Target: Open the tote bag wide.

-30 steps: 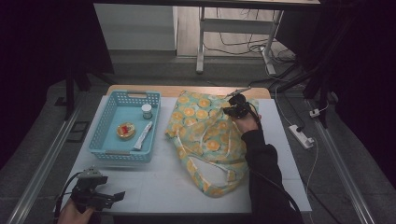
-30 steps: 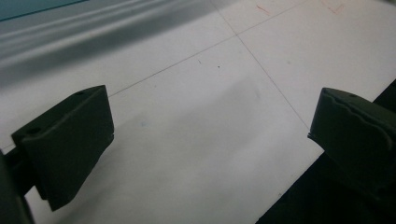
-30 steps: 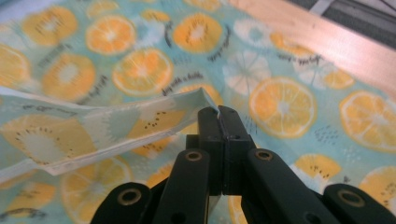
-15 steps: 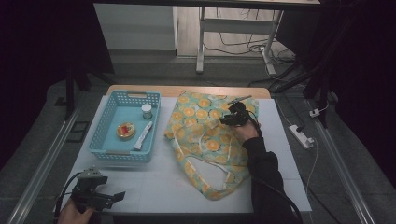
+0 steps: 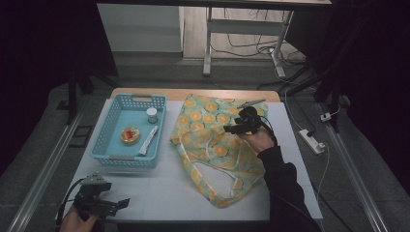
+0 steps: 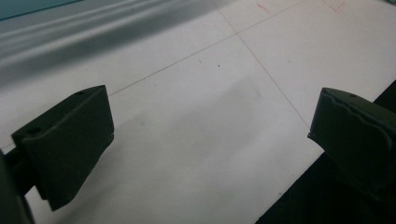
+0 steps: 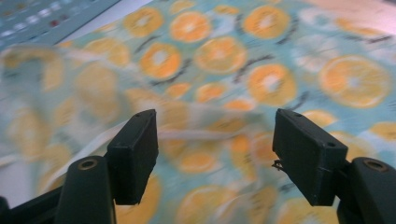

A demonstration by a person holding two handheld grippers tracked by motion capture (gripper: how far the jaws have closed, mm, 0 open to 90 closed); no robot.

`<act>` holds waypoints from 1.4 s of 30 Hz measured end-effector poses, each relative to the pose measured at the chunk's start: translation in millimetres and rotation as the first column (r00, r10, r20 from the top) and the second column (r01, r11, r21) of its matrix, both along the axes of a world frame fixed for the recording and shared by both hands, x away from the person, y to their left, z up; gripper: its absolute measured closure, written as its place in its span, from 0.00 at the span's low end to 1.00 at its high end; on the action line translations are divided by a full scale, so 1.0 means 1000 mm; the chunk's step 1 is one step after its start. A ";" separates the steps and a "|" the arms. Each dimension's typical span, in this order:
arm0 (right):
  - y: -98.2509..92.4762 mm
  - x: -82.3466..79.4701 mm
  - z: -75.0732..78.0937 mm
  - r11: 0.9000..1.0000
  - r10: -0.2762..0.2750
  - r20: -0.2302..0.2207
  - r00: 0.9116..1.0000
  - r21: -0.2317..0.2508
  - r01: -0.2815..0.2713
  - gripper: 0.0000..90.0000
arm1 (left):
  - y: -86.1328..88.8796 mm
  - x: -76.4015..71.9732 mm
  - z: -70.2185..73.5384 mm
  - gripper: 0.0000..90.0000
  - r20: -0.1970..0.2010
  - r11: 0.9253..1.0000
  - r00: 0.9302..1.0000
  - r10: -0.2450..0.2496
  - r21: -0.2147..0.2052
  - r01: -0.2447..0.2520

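Note:
A teal cloth bag (image 5: 208, 145) printed with orange slices lies flat on the white table (image 5: 159, 193), its handles toward the near side. My right gripper (image 5: 228, 129) hovers over the bag's upper right part and points left. Its jaws have just been opening and now stand apart with nothing between them. In the right gripper view the blurred bag (image 7: 280, 70) spreads out beneath the right gripper (image 7: 215, 126). My left gripper (image 5: 123, 203) rests at the table's near left corner. Its jaws are wide open over bare table in the left gripper view (image 6: 210, 116).
A blue basket (image 5: 109, 145) stands at the left of the table. It holds a small white bottle (image 5: 152, 115), a round yellow and red item (image 5: 129, 135) and a white tube (image 5: 148, 141). A power strip (image 5: 312, 141) lies on the floor to the right.
The right gripper has shifted a little toward the near side and to the left over the bag. The left gripper has stayed in place.

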State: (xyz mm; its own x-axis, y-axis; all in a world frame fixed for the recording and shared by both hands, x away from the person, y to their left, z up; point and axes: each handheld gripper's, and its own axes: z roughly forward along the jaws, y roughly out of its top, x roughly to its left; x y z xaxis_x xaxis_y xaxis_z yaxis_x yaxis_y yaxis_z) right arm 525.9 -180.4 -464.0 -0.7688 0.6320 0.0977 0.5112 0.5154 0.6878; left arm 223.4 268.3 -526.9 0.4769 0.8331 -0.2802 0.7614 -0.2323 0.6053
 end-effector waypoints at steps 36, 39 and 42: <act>0.034 -0.092 -0.050 0.974 0.159 0.017 0.987 -0.167 -0.154 0.00 | -0.002 0.001 0.000 0.00 0.000 1.000 1.000 -0.016 0.009 0.016; 0.035 -0.091 -0.053 0.969 0.171 0.008 0.985 -0.183 -0.167 0.08 | -0.002 0.001 0.000 0.00 0.000 1.000 1.000 -0.017 0.010 0.017; 0.034 -0.089 -0.054 0.969 0.173 -0.003 0.985 -0.177 -0.171 0.18 | -0.003 0.001 0.000 0.00 -0.001 1.000 1.000 -0.018 0.014 0.018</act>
